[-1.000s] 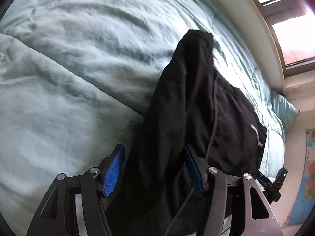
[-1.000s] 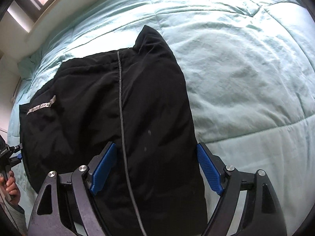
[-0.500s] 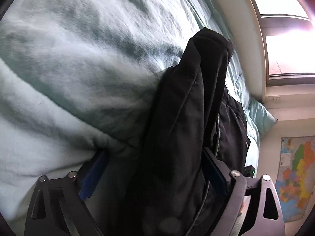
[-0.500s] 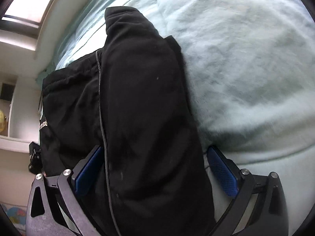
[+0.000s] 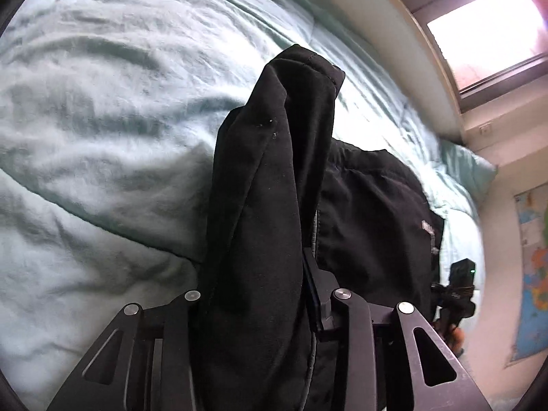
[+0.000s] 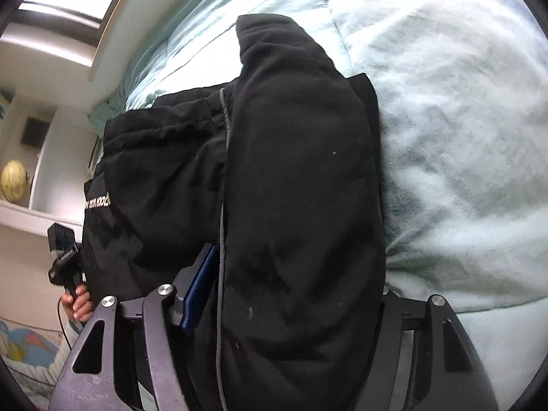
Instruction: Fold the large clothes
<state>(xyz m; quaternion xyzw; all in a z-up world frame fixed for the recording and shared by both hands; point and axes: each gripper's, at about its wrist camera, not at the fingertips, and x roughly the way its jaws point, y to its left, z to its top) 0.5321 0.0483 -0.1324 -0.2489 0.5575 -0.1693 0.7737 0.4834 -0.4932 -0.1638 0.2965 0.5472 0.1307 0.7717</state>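
A large black garment (image 5: 370,212) lies on a pale green duvet (image 5: 102,137). My left gripper (image 5: 257,294) is shut on a bunched fold of the black garment, which rises between its jaws. My right gripper (image 6: 291,291) is shut on another thick fold of the same garment (image 6: 294,171). A blue pad (image 6: 200,287) shows on its left finger; the right pad is hidden by cloth. A thin grey cord (image 6: 222,226) runs down the garment. A white label (image 6: 97,202) shows at its left edge.
The duvet (image 6: 462,137) fills the bed to the right. A window (image 5: 479,17) lies beyond the bed. A wall map (image 5: 531,274) hangs at right. A shelf with a yellow globe (image 6: 13,179) stands at left. The other gripper's handle (image 6: 63,257) and a hand show there.
Both grippers have closed from wide open onto folds of the black garment. The cloth now stands bunched up between each pair of jaws and is lifted off the duvet.
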